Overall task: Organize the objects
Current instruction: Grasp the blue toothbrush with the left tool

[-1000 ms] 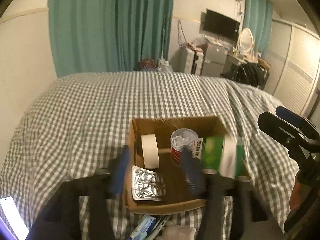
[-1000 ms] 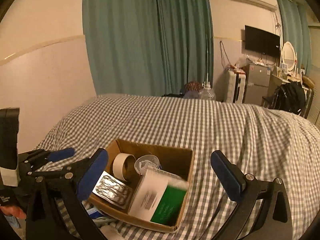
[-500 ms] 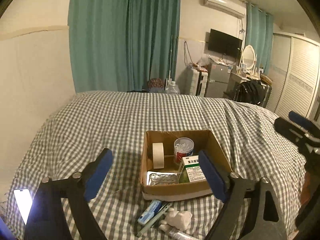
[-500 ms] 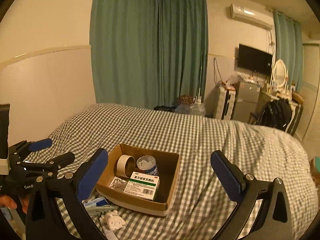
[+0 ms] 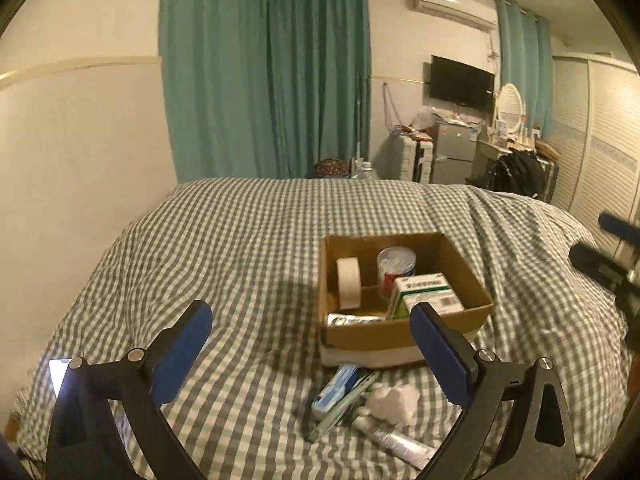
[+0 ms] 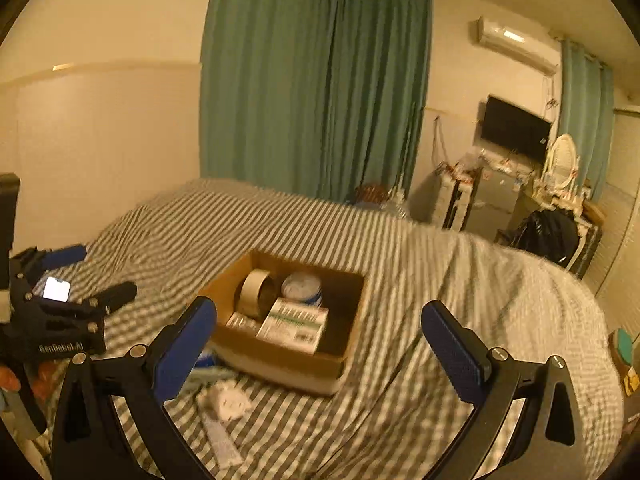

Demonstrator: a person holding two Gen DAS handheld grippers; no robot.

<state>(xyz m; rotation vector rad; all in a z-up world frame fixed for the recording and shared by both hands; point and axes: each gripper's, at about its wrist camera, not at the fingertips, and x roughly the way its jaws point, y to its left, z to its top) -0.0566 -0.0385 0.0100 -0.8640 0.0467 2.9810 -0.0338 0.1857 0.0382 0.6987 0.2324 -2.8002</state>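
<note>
Landmark: cardboard box on the checked bed. Left gripper, left of box: jaws wide apart, holding nothing. Inside box: tape roll, canister, green-white medicine carton, foil blister pack. Still loose in front of box: blue packet, white plush, tube. Right gripper, right of box: jaws wide, holding nothing. Judged roughly half sorted.
</note>
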